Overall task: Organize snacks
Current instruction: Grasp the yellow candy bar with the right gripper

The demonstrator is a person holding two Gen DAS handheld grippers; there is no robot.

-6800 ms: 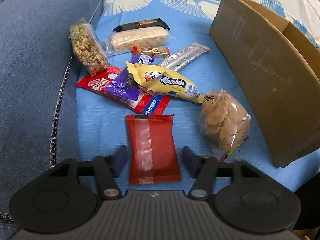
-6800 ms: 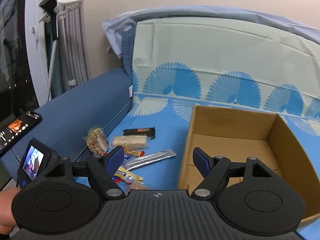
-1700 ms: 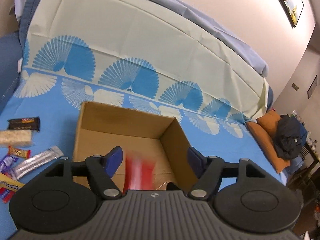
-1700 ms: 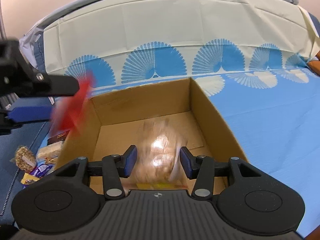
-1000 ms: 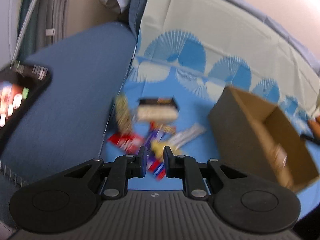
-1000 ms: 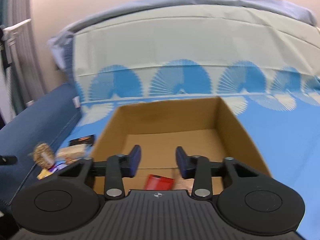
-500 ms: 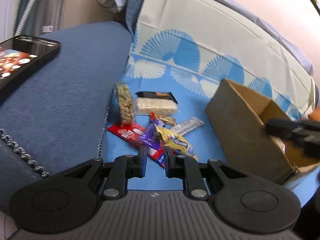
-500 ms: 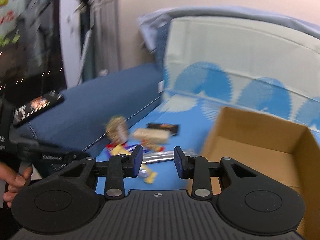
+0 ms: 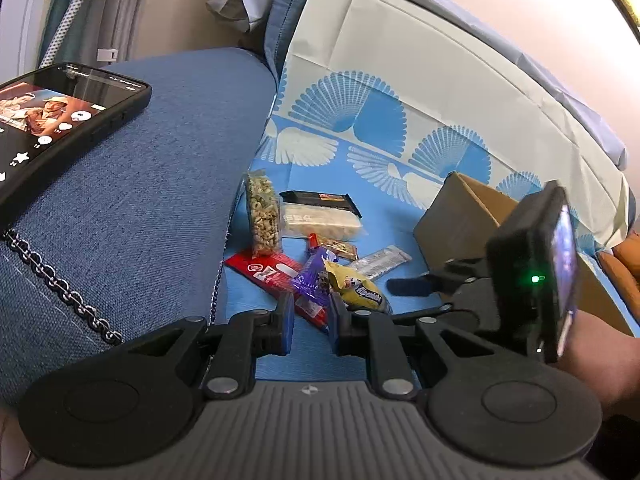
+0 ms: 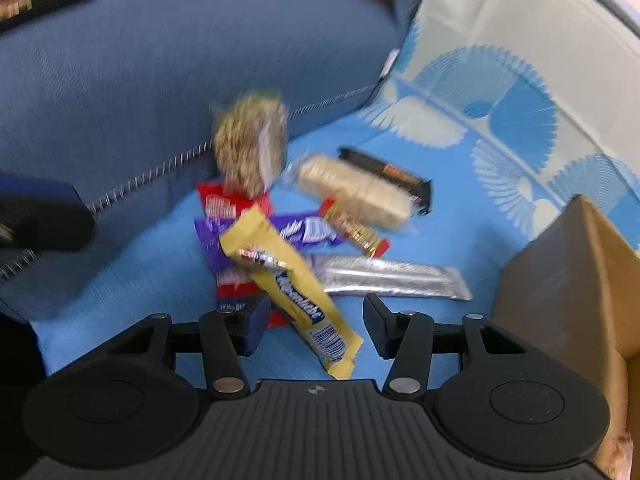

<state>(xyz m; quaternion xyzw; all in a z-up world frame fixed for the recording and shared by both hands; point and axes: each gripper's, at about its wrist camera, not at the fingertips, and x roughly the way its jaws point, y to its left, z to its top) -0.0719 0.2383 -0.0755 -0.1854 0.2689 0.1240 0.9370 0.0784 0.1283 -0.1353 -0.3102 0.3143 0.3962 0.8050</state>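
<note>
A pile of snacks lies on the blue sheet. It holds a nut bag [image 9: 262,216], a black bar [image 9: 320,200], a cracker pack [image 10: 356,192], a red packet [image 9: 272,274], a purple wrapper [image 10: 308,232], a silver bar [image 10: 392,280] and a yellow Alpenliebe packet [image 10: 288,280]. My right gripper [image 10: 316,328] hovers low over the yellow packet. Its jaws are opening, and the packet's near end lies between the fingers, which do not press it. My left gripper [image 9: 310,320] is shut and empty, short of the pile. The right gripper [image 9: 412,284] also shows in the left wrist view.
The open cardboard box [image 9: 460,220] stands right of the pile, its near corner [image 10: 568,272] close to my right gripper. A blue sofa arm [image 9: 160,160] bounds the left side, with a lit phone [image 9: 60,120] lying on it. A person's forearm [image 9: 600,364] is at the right.
My right gripper swung from over the box down to the snack pile, rolled, and spread its jaws wider. It has come into the left wrist view. The left gripper stayed shut and barely moved.
</note>
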